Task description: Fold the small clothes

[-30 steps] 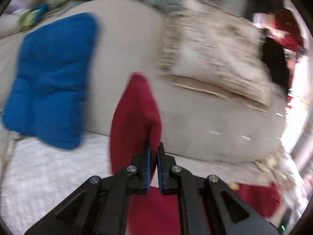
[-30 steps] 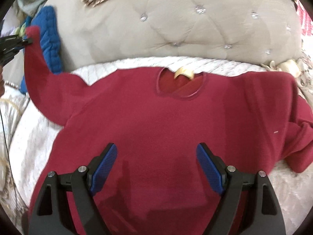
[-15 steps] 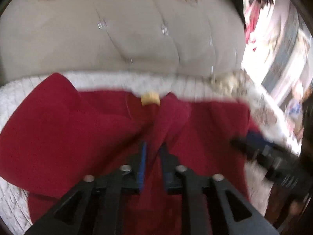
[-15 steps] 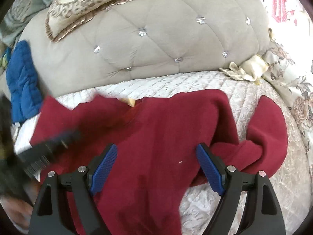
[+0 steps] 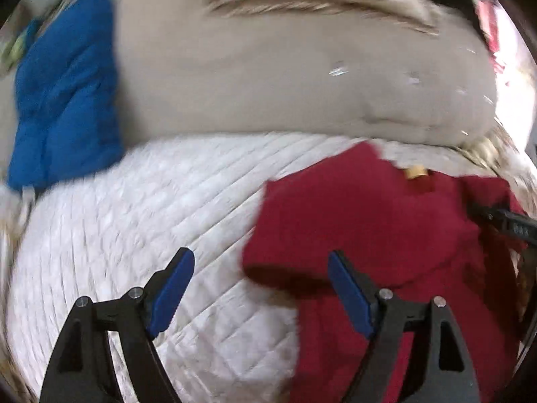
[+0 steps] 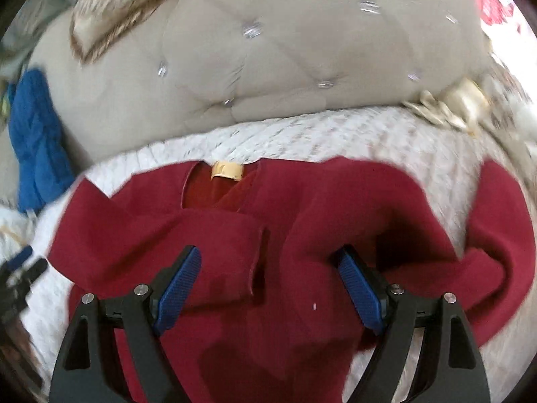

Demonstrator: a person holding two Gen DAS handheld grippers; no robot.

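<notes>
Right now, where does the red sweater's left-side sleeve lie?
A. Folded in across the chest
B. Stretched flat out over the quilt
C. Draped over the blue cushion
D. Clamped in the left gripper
A: in the right wrist view the sleeve lies folded over the red sweater, its cuff edge near the middle, clear of the quilt.

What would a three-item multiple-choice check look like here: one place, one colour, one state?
1. Where does the blue quilted cushion lie relative to the dark red long-sleeved top?
A. its left
B. its right
C. on it

2. Colour of the neck label?
A. white
B. tan
C. black

3. How is the sleeve on the blue cushion's side?
A. spread flat outward
B. folded across the chest
C. hanging off the white quilted bedcover

Answers: 1 A, it leans on the beige tufted headboard at the picture's left. 2 B, tan against red. 3 B, its cuff lies mid-chest.
</notes>
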